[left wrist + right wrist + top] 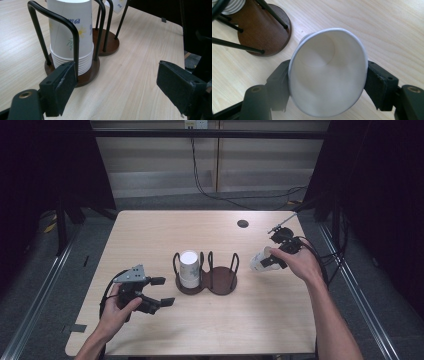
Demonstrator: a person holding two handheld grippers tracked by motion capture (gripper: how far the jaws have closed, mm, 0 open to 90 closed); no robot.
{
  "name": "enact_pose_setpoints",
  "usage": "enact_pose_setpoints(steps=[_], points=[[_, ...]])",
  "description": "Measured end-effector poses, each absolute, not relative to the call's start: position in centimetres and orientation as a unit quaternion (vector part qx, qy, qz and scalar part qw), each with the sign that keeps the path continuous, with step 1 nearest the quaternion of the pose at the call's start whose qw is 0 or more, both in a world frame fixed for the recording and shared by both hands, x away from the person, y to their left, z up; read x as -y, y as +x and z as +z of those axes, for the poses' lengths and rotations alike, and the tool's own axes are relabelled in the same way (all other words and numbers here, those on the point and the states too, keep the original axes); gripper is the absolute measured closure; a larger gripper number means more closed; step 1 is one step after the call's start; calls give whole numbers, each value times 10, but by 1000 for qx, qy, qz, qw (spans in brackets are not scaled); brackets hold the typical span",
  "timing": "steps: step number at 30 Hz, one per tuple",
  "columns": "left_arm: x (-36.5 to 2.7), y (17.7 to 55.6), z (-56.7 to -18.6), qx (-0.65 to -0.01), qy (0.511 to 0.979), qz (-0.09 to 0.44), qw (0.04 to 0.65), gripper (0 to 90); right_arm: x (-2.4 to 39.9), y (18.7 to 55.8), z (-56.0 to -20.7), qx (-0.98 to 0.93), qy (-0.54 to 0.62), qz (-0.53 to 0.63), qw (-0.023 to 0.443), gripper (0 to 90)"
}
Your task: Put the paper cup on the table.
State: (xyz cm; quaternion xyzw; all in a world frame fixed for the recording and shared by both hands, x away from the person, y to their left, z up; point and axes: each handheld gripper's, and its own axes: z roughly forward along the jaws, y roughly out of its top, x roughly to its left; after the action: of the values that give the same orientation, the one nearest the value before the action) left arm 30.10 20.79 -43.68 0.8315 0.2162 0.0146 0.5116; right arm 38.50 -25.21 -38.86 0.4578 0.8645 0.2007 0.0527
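While held: right gripper [327, 82] jaws clamp paper cup [327, 75], squeezed oval.
Left gripper [116, 85]: jaws apart, nothing between.
Surface: pale wood-grain table [150, 235], near right edge.
Writing: blue print on cup stack [71, 37], unreadable.

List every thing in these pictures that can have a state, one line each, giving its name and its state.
Left tool: open, nothing between the jaws, held low over the table.
Right tool: shut on the single paper cup.
Single paper cup: gripped at the sides, lifted off the table, tilted, empty.
Cup stack: upside down, nested, standing in the holder's left ring.
Holder's right ring: empty.
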Motion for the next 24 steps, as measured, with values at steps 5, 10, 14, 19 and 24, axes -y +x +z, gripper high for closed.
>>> enact_pose_setpoints(steps=[5,10,14,19,24], points=[[-208,302,-439,-215,835,13,506,159,256,392,-394,-865,467,181,48,283],[-208,302,-440,-218,835,11,506,159,256,398,-399,-868,469,155,50,279],[-209,302,-439,-216,833,13,510,159,253,401,-405,-872,469,135,45,276],[-208,301,-440,-212,835,11,508,159,250,404,-413,-871,474,122,39,270],[-208,301,-440,-210,836,10,506,159,248,405,-416,-871,474,119,43,249]])
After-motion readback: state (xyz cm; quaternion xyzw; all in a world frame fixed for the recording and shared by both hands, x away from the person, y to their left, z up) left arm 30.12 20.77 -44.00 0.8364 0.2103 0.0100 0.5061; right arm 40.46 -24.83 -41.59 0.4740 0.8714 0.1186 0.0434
